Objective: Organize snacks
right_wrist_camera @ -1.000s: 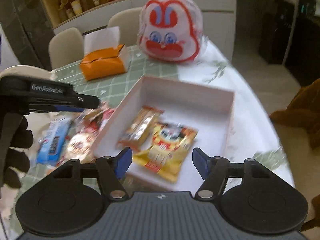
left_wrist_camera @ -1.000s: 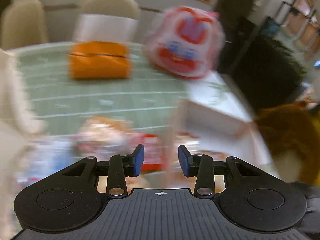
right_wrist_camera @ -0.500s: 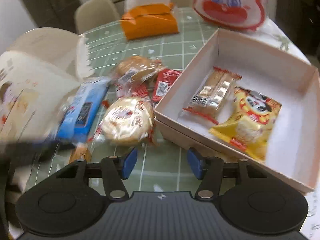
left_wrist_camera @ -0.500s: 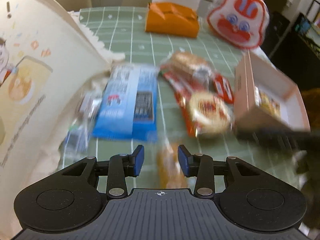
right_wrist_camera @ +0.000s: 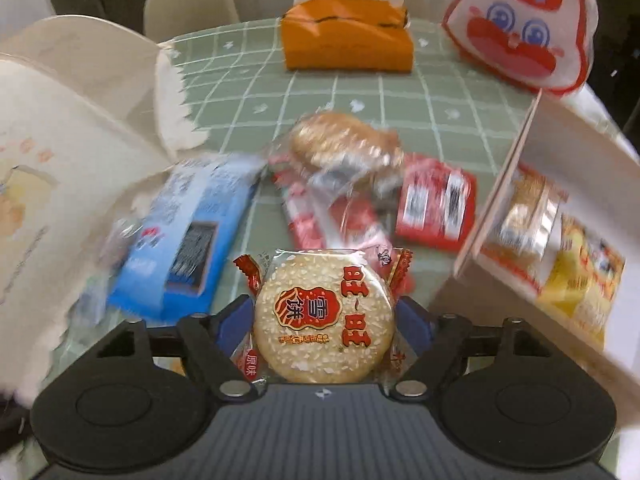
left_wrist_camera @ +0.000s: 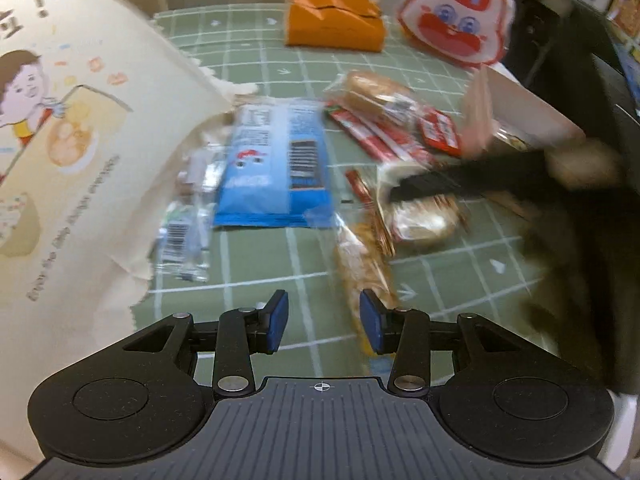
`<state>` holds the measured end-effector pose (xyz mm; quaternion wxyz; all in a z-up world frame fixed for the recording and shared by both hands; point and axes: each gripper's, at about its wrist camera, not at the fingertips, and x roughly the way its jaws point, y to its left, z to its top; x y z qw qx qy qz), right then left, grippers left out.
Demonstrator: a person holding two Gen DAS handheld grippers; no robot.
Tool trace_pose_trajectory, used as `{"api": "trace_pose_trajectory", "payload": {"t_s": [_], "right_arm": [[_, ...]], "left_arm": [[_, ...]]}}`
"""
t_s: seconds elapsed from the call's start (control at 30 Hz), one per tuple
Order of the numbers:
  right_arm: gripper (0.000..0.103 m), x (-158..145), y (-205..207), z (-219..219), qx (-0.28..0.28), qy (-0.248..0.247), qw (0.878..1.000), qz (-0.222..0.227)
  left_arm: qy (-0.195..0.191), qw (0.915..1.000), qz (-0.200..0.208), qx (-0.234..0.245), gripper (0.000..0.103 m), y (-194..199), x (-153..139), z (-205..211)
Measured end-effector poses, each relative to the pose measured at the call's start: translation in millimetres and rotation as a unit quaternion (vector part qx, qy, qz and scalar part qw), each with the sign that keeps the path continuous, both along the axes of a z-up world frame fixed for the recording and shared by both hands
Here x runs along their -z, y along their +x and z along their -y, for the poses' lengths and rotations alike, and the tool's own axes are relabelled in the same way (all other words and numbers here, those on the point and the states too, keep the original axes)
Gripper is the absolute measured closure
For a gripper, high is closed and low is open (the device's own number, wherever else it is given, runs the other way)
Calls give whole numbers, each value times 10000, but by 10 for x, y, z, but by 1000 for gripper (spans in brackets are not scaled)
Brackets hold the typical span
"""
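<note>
Pinching rice cracker packet (right_wrist_camera: 324,320), right gripper (right_wrist_camera: 325,322) risked crushing brittle disc or snagging box (right_wrist_camera: 500,208) wall; left gripper (left_wrist_camera: 322,322) fingers spread, empty.

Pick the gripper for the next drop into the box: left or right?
Right. The right gripper is shut on the rice cracker, with the box beside it. The left gripper is open, holding nothing.

Between the right gripper's (right_wrist_camera: 324,320) fingers sat one rice cracker pack (right_wrist_camera: 324,316). Ahead lay one blue packet (right_wrist_camera: 188,236), one bread roll (right_wrist_camera: 344,144), one orange tissue box (right_wrist_camera: 346,34); rightward, one box (right_wrist_camera: 532,216) holding two snacks.
</note>
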<state>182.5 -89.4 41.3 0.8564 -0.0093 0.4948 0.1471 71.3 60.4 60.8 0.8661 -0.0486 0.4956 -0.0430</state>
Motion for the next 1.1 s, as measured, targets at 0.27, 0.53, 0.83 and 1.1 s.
{"api": "trace_pose_trajectory", "payload": {"t_s": [0.27,0.53,0.83,1.1], "right_arm": [[52,56,-614,513,-102,-345,9992,-149],[40,-77,-887,1003,363,-10,9993,-108],[38,-36,-941,1225,513,107,9986,-117],[38,28,-948,1154,505,227,9984,-118]], "left_arm": [[-681,9973,263,-27,60,302,-135,-32],[-824,9953,502,-86,60,1121,-35,223],[-1561,9807,-1131,332,62,1095,319,412],[-1366,9789,402,-1466,62,1743,-230,243]]}}
